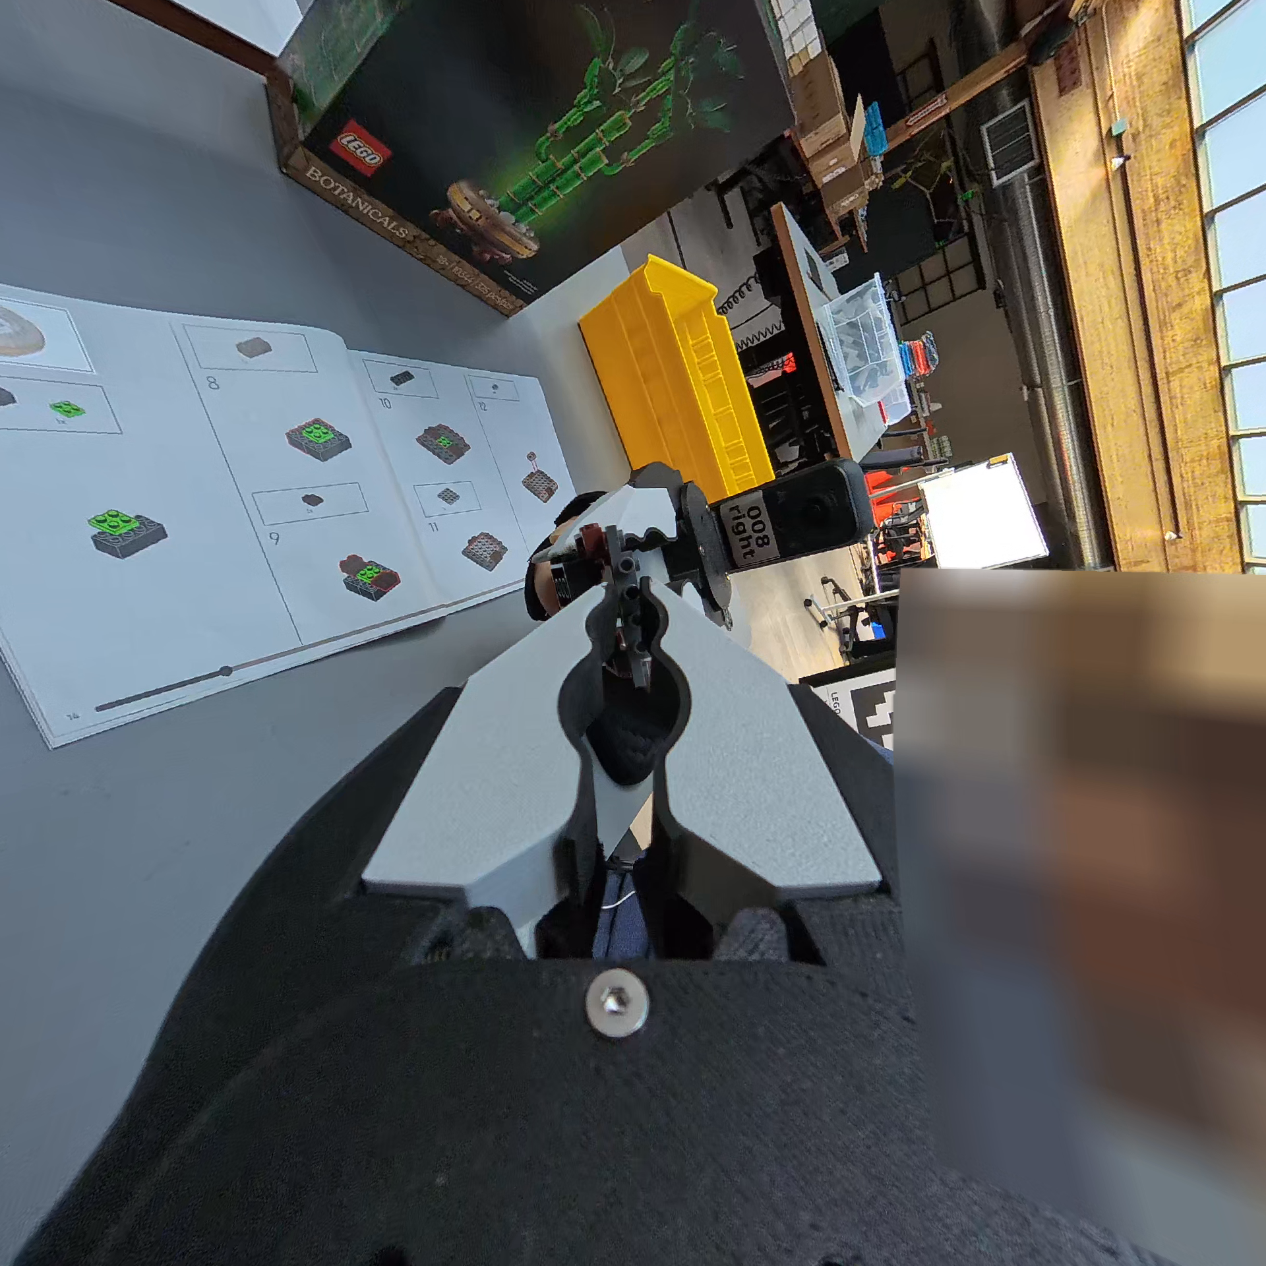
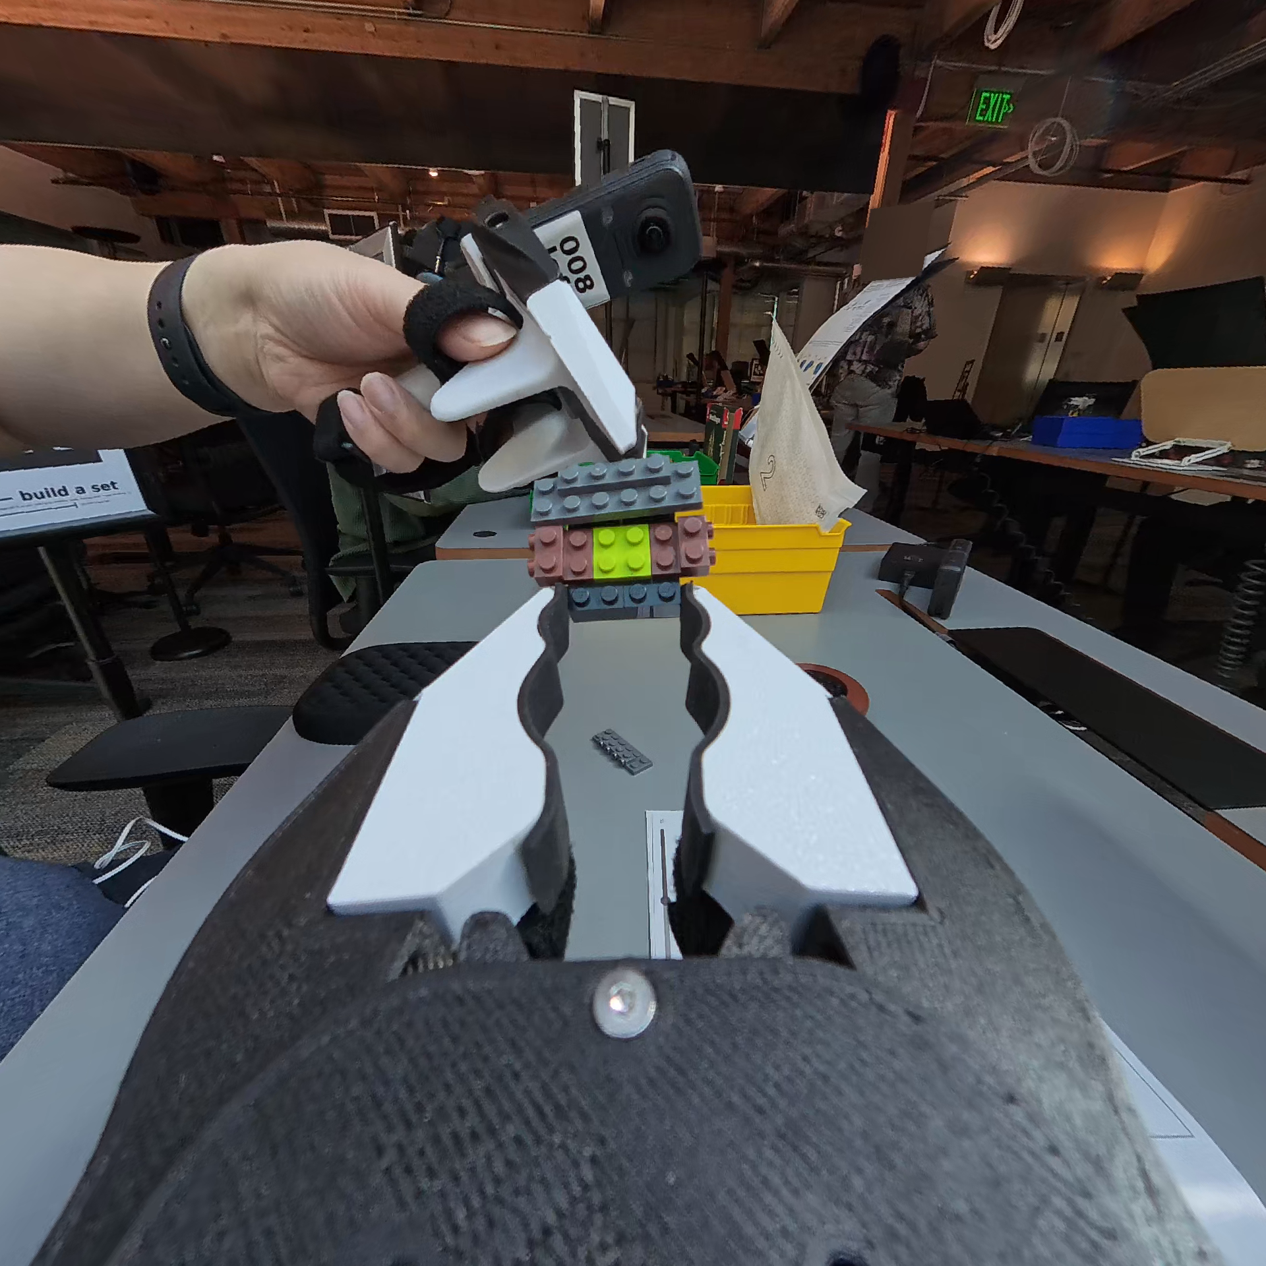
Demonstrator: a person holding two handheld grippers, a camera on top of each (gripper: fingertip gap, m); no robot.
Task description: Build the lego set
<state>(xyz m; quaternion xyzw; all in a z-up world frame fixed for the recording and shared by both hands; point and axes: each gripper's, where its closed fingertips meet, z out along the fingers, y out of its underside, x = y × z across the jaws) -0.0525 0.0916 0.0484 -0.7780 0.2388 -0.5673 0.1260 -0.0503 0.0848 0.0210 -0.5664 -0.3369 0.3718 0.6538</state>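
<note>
My right gripper (image 2: 622,599) is shut on the black base of a small lego assembly (image 2: 620,551) of brown and lime-green bricks, held up above the table. My left gripper (image 2: 606,452), held by a hand, is shut on a grey plate (image 2: 616,490) that rests slightly tilted against the assembly's far rows. I cannot tell if it is pressed on. In the left wrist view, my left gripper (image 1: 627,596) pinches the grey plate (image 1: 625,568) edge-on, and my right gripper (image 1: 582,548) holds the assembly just beyond it.
A loose grey plate (image 2: 622,752) lies on the grey table (image 2: 993,856) below. An open instruction booklet (image 1: 274,514) and the lego box (image 1: 520,123) lie to the left. A yellow bin (image 2: 774,562) holds a paper bag (image 2: 788,425). A black device (image 2: 925,568) sits at the right. Less than 4 cm separates the two grippers' tips.
</note>
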